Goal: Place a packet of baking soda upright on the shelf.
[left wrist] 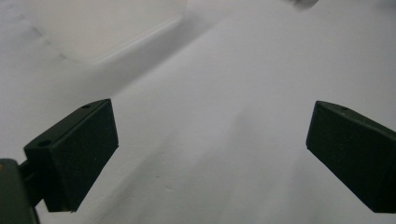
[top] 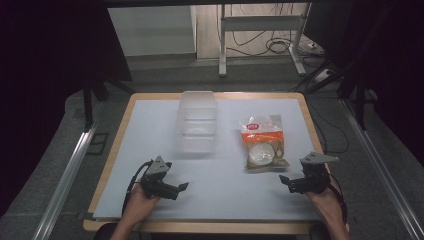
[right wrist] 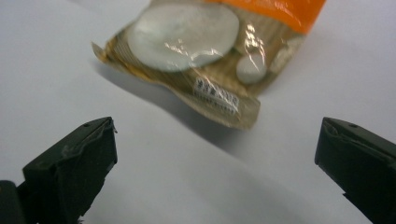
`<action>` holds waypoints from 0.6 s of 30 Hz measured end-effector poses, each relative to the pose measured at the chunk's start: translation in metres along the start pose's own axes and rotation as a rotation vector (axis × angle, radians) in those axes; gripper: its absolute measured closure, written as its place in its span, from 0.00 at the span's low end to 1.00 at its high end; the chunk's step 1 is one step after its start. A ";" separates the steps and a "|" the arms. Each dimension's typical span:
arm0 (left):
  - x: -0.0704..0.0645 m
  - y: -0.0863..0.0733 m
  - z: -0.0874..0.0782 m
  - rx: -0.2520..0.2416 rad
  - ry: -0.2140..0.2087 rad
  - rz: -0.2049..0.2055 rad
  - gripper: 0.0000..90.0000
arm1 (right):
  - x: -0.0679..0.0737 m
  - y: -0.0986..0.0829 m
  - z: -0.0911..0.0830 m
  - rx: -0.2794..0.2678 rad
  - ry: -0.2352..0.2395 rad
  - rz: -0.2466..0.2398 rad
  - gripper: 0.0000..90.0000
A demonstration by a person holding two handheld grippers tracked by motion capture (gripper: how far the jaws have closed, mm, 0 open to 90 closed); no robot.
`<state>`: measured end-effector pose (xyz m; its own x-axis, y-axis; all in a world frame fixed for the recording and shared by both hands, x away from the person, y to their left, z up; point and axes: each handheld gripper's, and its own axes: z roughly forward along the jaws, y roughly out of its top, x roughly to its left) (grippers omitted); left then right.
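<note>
A clear plastic container (top: 197, 121) stands at the table's middle back; its frosted wall (left wrist: 98, 28) shows at the top left of the left gripper view. To its right lies a snack packet (top: 263, 142) with an orange band and a picture of a white bowl. In the right gripper view the packet (right wrist: 205, 51) lies just ahead of the jaws. My left gripper (top: 182, 188) rests near the front left, open and holding nothing, its jaws wide apart (left wrist: 210, 149). My right gripper (top: 283, 179) sits at the front right, just below the packet, open and holding nothing (right wrist: 215, 158).
A white sheet (top: 150, 150) covers the wooden-edged table (top: 118, 145). Metal rails (top: 65, 175) run along both sides. Beyond the far edge are a metal frame's legs (top: 223, 45) and cables (top: 280, 47) on the floor.
</note>
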<state>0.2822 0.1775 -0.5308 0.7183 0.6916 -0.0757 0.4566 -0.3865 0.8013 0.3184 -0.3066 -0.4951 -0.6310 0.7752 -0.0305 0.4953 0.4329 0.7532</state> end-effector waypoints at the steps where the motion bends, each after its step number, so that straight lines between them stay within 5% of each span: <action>1: 0.000 0.000 0.000 0.001 0.001 0.006 0.02 | 0.000 0.000 0.000 -0.008 0.009 0.001 0.00; 18: 0.003 -0.002 -0.001 -0.044 -0.003 0.011 0.00 | -0.002 -0.002 0.006 0.008 0.031 -0.026 0.00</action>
<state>0.2826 0.1807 -0.5319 0.7245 0.6859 -0.0682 0.4252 -0.3669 0.8274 0.3218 -0.3067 -0.5006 -0.6617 0.7492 -0.0294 0.4834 0.4563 0.7470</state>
